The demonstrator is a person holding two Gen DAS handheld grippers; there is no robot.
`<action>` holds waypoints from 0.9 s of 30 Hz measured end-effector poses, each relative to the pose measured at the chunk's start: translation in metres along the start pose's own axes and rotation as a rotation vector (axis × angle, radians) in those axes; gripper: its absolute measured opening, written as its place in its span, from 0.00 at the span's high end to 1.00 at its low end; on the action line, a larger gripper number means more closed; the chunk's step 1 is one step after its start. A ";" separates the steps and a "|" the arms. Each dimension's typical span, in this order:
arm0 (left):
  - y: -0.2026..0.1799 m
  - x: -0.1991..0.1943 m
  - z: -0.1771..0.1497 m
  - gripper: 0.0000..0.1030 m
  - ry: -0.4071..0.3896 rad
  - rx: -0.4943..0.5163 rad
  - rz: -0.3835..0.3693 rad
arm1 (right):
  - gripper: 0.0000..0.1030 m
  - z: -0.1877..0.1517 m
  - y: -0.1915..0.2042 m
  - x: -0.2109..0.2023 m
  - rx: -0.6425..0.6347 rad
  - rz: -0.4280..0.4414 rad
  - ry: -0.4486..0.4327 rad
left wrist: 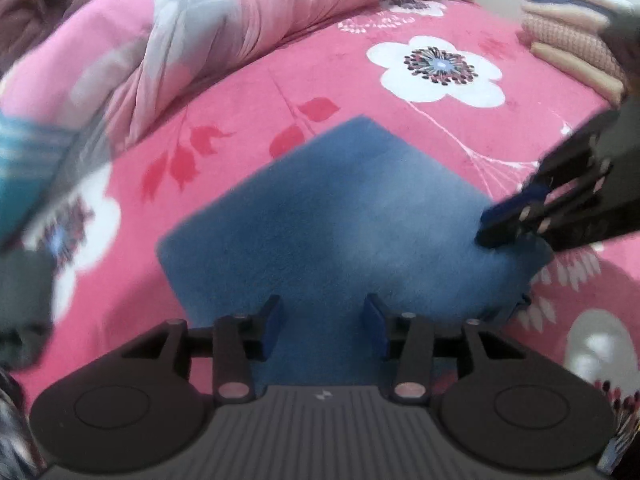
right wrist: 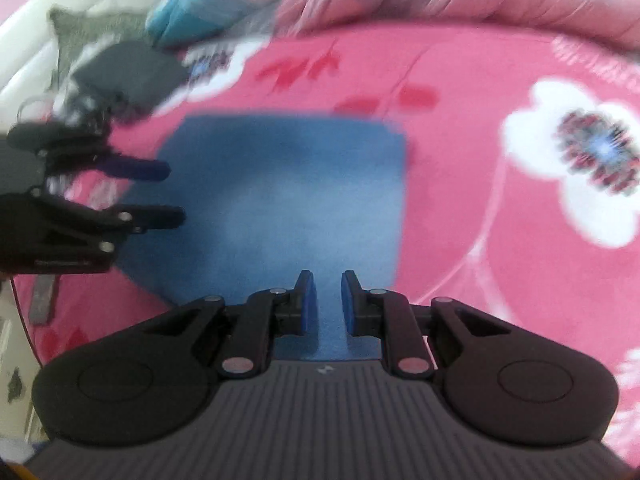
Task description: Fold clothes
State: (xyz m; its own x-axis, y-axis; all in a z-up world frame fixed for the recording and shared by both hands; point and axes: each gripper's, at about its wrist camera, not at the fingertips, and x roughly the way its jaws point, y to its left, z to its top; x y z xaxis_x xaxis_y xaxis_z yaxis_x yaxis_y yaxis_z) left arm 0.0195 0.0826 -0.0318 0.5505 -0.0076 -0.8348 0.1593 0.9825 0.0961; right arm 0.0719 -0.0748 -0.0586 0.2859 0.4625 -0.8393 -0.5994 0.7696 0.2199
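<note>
Blue folded cloth (left wrist: 340,216) lies flat in the middle of the bed, a soft, fuzzy rectangle with neat straight edges, sitting on a plush pink floral blanket (left wrist: 400,92). In the left wrist view the left gripper (left wrist: 324,326) hangs over the cloth's near edge at 6 o'clock, jaws parted about halfway, blue pads apart with only the cloth's surface showing beneath them, nothing pinched. Over at 3 o'clock the right gripper (left wrist: 500,224) comes in from the side, its tips on the cloth's right corner; from here the gap is hard to read. The right wrist view shows its jaws as a narrow slot, blue fabric showing in the gap, but I cannot tell whether the pads actually bite on it.

At 11 o'clock a rumpled pink-and-grey quilt (left wrist: 208,32) bunches in ridges. At 1 o'clock a stack of folded knits (left wrist: 568,36), cream and pink, is cut off by the frame edge. At 9 o'clock a teal striped garment (left wrist: 28,160) and something dark grey (left wrist: 24,304) are smeared by blur. Open blanket surrounds the cloth towards 12 and 2 o'clock
</note>
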 end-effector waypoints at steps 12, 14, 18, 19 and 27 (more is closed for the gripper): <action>0.054 0.024 0.029 0.51 -0.012 -0.231 -0.011 | 0.85 0.086 -0.037 0.030 0.048 -0.037 -0.150; 0.062 0.029 0.028 0.51 -0.009 -0.311 -0.028 | 0.86 0.094 -0.046 0.054 0.078 -0.038 -0.135; 0.075 0.028 0.027 0.48 -0.018 -0.436 -0.060 | 0.86 0.108 -0.049 0.069 0.087 -0.037 -0.093; 0.077 0.027 0.027 0.48 -0.016 -0.449 -0.066 | 0.85 0.112 -0.048 0.064 0.082 -0.026 -0.114; 0.083 0.016 0.023 0.48 -0.011 -0.520 -0.081 | 0.86 0.125 -0.044 0.092 0.078 -0.056 -0.052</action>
State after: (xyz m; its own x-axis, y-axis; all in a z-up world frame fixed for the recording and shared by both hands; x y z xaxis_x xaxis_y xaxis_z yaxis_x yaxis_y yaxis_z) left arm 0.0605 0.1595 -0.0246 0.5622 -0.0867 -0.8225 -0.2242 0.9413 -0.2525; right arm 0.2182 -0.0115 -0.0830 0.3574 0.4383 -0.8247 -0.5218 0.8261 0.2129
